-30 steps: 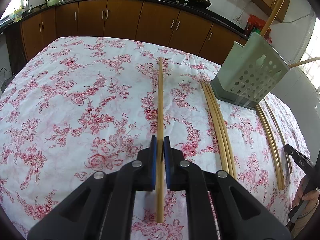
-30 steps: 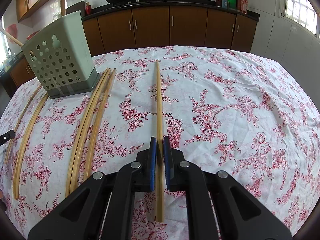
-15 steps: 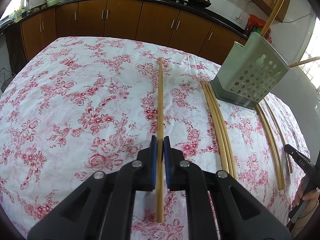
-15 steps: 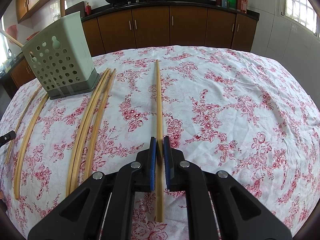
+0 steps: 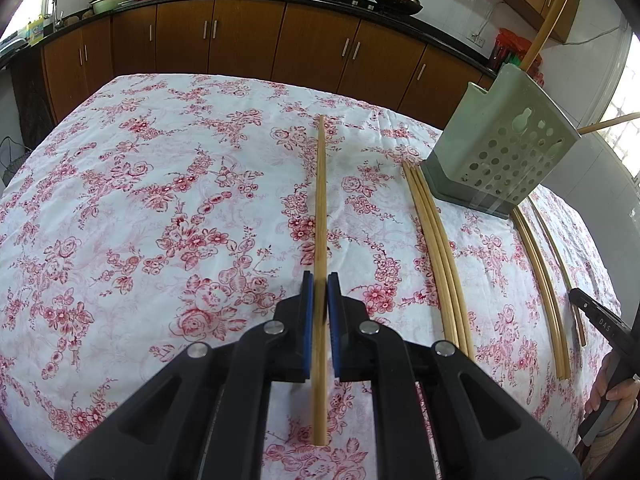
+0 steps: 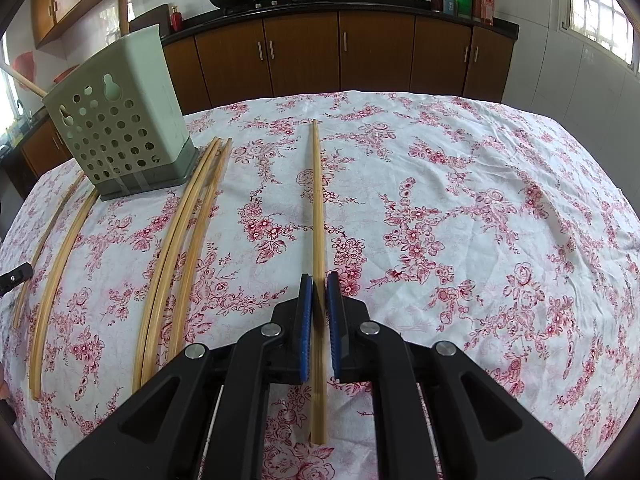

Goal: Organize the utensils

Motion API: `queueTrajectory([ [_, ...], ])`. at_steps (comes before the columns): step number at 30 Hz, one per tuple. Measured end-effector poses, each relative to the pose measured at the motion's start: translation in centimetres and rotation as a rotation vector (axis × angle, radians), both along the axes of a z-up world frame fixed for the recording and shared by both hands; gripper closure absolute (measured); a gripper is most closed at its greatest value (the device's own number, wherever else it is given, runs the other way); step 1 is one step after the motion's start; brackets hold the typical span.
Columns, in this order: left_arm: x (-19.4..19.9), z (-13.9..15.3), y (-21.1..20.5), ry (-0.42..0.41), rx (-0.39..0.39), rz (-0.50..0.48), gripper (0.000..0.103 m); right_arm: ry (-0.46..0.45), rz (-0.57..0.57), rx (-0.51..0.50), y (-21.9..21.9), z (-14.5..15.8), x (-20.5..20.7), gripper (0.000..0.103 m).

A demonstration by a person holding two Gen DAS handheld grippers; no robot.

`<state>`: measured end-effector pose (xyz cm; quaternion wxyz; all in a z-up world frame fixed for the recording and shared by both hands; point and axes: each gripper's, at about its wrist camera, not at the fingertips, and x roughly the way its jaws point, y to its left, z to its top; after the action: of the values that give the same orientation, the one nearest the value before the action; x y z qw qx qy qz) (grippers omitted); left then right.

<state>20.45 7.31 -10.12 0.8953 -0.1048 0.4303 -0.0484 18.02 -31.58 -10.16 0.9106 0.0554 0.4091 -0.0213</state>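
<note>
Brown kitchen cabinets (image 5: 248, 40) back a floral-clothed surface (image 5: 140, 208). Left tool (image 5: 320, 294) and right tool (image 6: 318, 294) each clamp one long bamboo chopstick (image 5: 321, 200) (image 6: 317, 200); other chopsticks (image 6: 180, 248) lie beside the perforated pale-green plastic holder (image 6: 120, 120).

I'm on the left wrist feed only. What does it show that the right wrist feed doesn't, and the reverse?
Left wrist only: the left gripper shut on a bamboo chopstick, and a hand holding the other black tool at the right edge.

Right wrist only: the right gripper shut on its own bamboo chopstick, and the window.

Both: the pale green perforated utensil holder, loose chopsticks beside it, and the red floral tablecloth.
</note>
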Motion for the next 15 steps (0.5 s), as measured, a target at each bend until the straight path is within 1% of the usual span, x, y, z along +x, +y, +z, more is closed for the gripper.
queueTrajectory([
  [15, -0.01, 0.0, -0.01, 0.0, 0.0, 0.001, 0.093, 0.0, 0.0, 0.005, 0.06, 0.01, 0.01, 0.094],
])
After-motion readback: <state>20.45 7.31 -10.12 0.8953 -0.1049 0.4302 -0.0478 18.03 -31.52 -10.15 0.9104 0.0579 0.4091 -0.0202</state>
